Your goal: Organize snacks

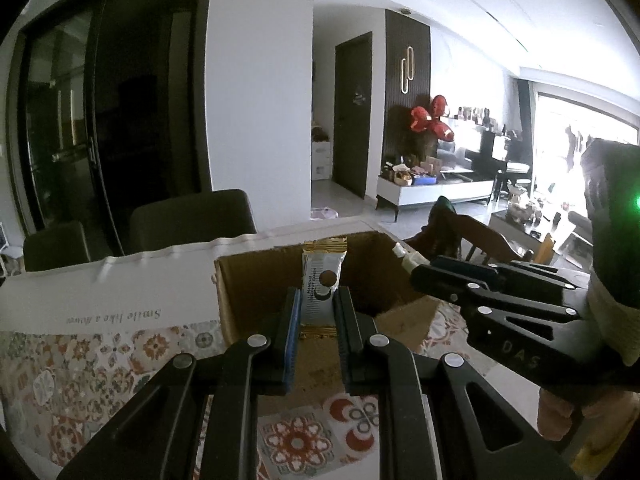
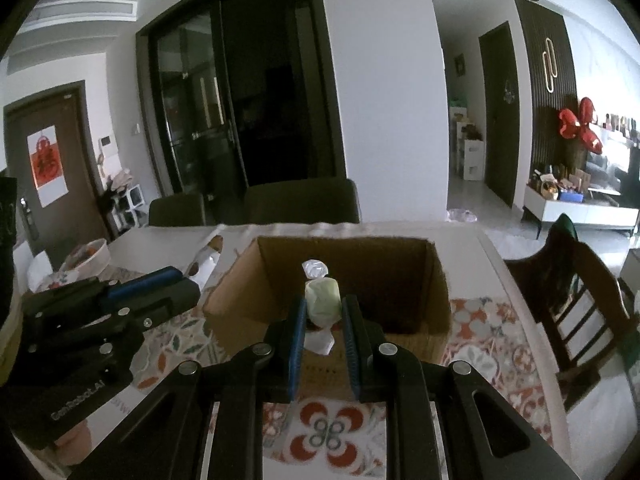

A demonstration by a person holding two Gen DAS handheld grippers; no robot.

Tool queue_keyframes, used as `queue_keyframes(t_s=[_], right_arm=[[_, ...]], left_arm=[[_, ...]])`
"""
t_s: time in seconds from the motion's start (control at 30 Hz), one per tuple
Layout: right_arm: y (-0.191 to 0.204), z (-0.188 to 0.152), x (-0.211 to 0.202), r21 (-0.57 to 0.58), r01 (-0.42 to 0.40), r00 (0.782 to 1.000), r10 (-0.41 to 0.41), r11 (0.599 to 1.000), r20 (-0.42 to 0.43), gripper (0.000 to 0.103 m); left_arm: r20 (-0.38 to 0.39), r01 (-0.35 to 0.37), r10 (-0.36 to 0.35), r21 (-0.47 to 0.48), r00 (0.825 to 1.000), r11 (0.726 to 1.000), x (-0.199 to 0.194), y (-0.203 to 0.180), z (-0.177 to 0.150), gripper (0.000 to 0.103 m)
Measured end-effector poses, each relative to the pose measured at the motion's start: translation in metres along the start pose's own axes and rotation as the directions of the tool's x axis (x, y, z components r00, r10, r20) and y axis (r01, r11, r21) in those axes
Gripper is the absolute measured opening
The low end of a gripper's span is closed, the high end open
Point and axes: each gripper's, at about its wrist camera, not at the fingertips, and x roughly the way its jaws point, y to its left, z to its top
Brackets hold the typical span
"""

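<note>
the step in hand looks like carrying two snacks to the open brown cardboard box (image 2: 344,280), which sits on a table under a patterned floral tablecloth (image 1: 100,364). in the left wrist view, the left gripper (image 1: 316,308) at lower centre is clamped on a white snack bar with gold crimped ends (image 1: 322,280), held upright in front of the box's near wall. in the right wrist view, the right gripper (image 2: 324,312) at lower centre is closed on a pale green sweet in a clear twisted wrapper (image 2: 322,300), also in front of the box opening.

my guess at the next move: bring each snack over the box mouth, then part the fingers so it drops inside, keeping the two grippers from bumping since they sit side by side.

readable writing: "smile like a" on the white paper at left, upside down; "das" on the right gripper's body; "genrobot.ai" on the left gripper's. the bar's print is too small to read.
</note>
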Motion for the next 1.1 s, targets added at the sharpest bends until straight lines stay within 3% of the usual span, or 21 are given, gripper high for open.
queue_keyframes(t_s=[0.57,0.63,0.73,0.8,0.83,0.93,1.03,1.1], right_arm=[[-0.017,0.032,0.046,-0.015,0.025,0.999,-0.025,1.000,-0.026,0.020],[-0.018,0.035,0.050,-0.013,0.034,0.999,-0.034,0.999,-0.029,0.020],[-0.018,0.039,0.054,-0.005,0.052,0.998,-0.052,0.999,-0.038,0.021],[-0.020,0.041,0.054,0.004,0.057,0.997,-0.057,0.998,-0.046,0.033],[-0.021,0.041,0.053,0.012,0.070,0.996,-0.069,0.997,-0.047,0.044],[-0.021,0.039,0.046,0.012,0.094,0.995,-0.094,0.995,-0.040,0.047],[-0.020,0.035,0.034,0.019,0.116,0.993,-0.116,0.993,-0.031,0.062],[-0.019,0.032,0.023,0.018,0.138,0.990,-0.138,0.990,-0.011,0.065]], left_arm=[[-0.085,-0.058,0.057,-0.016,0.995,0.998,0.073,0.016,0.028,0.019],[-0.099,-0.079,0.076,-0.018,0.992,0.997,0.079,0.017,0.030,0.025],[-0.112,-0.106,0.102,-0.030,0.988,0.994,0.082,0.020,0.031,0.043],[-0.119,-0.128,0.122,-0.041,0.985,0.991,0.080,0.022,0.031,0.051],[-0.120,-0.139,0.133,-0.042,0.984,0.989,0.077,0.022,0.030,0.056],[-0.113,-0.169,0.163,-0.038,0.980,0.985,0.066,0.022,0.027,0.065],[-0.099,-0.199,0.194,-0.037,0.976,0.979,0.051,0.021,0.023,0.074],[-0.083,-0.220,0.216,-0.039,0.973,0.975,0.038,0.020,0.020,0.084]])
